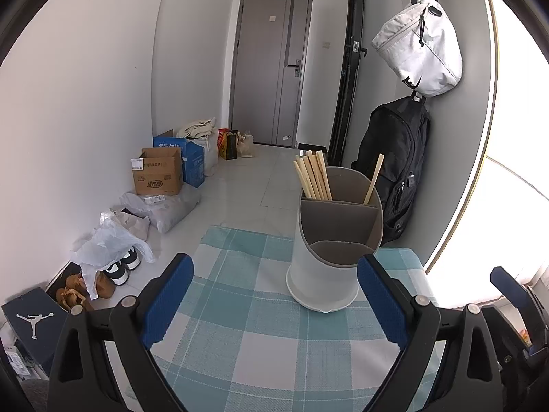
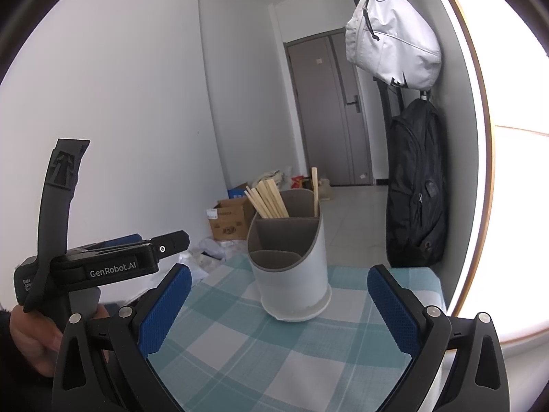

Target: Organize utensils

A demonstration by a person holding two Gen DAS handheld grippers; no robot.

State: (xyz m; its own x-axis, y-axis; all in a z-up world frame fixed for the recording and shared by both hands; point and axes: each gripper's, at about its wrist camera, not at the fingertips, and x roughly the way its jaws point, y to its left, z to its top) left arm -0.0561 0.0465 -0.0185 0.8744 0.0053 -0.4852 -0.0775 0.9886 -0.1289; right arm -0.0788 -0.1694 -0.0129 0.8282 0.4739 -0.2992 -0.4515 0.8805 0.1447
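Both your grippers hang released and empty — the left gripper and right gripper hover over the checked tablecloth, just short of the utensil holder. The chopsticks already stand in its rear compartments — one stick apart. Sorting looks nearly done; next, check for strays.

Both wrist cameras look forward from low over the checked worktop, close behind a utensil holder: at 1 o'clock for the left view, 12 for the right. Both share the door beyond.
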